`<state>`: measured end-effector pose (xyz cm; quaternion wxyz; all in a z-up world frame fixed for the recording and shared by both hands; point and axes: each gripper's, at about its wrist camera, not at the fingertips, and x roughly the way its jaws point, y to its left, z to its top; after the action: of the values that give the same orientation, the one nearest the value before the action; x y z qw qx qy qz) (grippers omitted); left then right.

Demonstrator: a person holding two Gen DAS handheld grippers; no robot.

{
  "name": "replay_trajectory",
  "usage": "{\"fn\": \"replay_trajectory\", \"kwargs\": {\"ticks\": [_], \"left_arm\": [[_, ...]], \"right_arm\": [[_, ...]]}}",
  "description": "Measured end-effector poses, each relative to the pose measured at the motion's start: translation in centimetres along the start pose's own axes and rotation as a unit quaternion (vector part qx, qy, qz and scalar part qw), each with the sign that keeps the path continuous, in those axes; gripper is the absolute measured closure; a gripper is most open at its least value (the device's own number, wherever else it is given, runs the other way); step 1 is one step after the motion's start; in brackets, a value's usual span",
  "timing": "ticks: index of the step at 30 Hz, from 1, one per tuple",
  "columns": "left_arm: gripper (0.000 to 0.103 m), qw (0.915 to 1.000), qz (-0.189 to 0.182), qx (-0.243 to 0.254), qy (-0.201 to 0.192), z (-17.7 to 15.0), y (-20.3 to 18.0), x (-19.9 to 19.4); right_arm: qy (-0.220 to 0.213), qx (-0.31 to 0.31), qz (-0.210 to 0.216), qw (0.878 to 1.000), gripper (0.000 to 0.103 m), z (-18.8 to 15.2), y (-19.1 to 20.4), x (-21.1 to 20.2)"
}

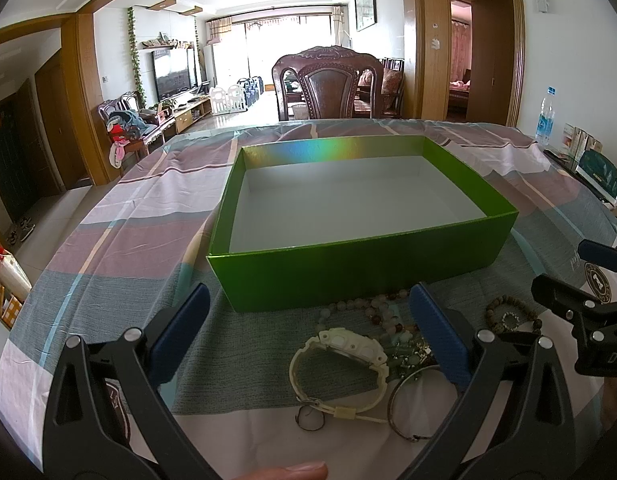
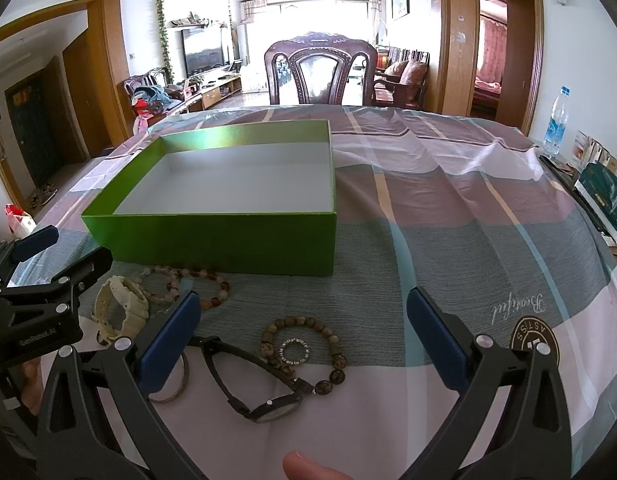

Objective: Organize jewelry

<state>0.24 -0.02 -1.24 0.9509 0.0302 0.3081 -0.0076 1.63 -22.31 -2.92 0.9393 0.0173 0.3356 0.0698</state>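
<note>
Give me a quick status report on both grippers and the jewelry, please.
Left gripper open, over the white watch. Right gripper open, over the wooden bead bracelet. Green box empty; all jewelry on the cloth. Nothing blocking.

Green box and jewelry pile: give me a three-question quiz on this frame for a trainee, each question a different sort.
1. True or false: the green box already holds some jewelry.
2. Multiple choice: the small silver ring lies (A) inside the box, (B) inside the loop of the brown wooden bead bracelet, (C) on the white watch.
3. Fill in: both the left gripper and the right gripper have their jaws ____.

Key: 1 false, its white floor is bare. 2 B. 3 open, neither holding anything.
</note>
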Motion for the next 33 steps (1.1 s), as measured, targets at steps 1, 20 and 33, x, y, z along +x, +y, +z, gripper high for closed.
{"fn": "replay_trajectory", "kwargs": {"ticks": [1,20,33], "left_arm": [[0.004,1.0000,0.000,0.000,0.000,0.0,0.0,0.0],[0.004,1.0000,0.000,0.001,0.002,0.0,-0.1,0.1],[0.004,0.9944,-0.041,0.020,0.095,-1.8,0.0,3.0]], "right_arm": [[0.000,0.000,0.000,1.000,0.002,0.0,0.0,0.0],[0.000,0.000,0.000,1.000,0.002,0.0,0.0,0.0],[0.080,-0.041,-0.023,0.996,0.003,-0.9,1.1,1.9]]}}
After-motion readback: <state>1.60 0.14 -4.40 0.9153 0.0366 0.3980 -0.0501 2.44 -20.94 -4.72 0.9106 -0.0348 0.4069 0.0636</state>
